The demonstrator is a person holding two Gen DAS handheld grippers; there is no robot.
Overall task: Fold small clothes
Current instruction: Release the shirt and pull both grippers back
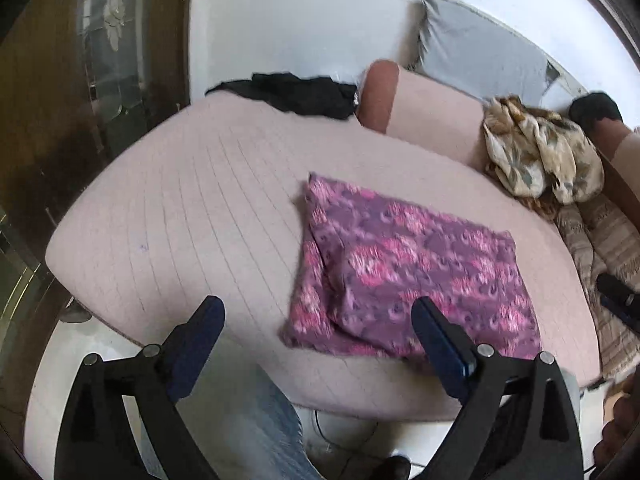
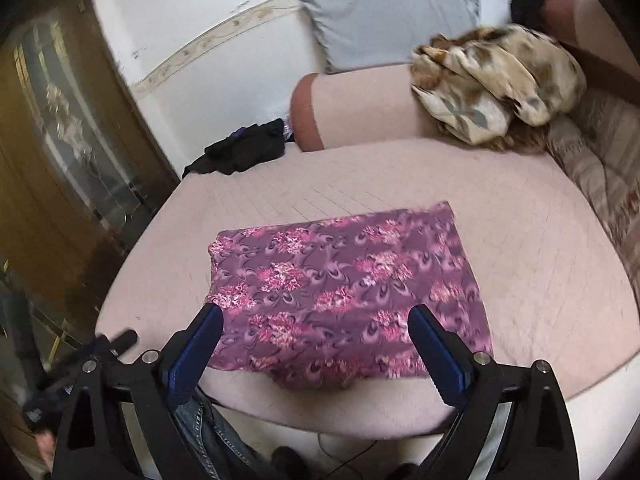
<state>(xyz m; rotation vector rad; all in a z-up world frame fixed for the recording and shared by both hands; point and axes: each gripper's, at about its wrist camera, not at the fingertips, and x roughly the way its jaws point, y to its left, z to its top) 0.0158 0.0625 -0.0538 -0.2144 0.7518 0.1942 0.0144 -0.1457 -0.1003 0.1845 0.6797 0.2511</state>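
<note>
A purple cloth with pink flowers (image 1: 404,268) (image 2: 344,288) lies folded flat on the pink bed (image 1: 192,216) (image 2: 540,264) near its front edge. My left gripper (image 1: 318,316) hangs open above the bed's front edge, the cloth's near left corner showing between its fingers, nothing held. My right gripper (image 2: 316,324) is open too, raised over the cloth's near edge with its blue pads clear of the fabric. The left gripper's black frame (image 2: 80,364) shows at the lower left of the right wrist view.
A black garment (image 1: 296,94) (image 2: 244,150) lies at the bed's far left. A beige patterned cloth bundle (image 1: 540,156) (image 2: 496,84) sits far right by a pink bolster (image 1: 424,108) (image 2: 360,104) and grey pillow (image 1: 480,48) (image 2: 392,20). A wooden wardrobe (image 1: 80,80) stands left. Jeans (image 1: 264,420) show below.
</note>
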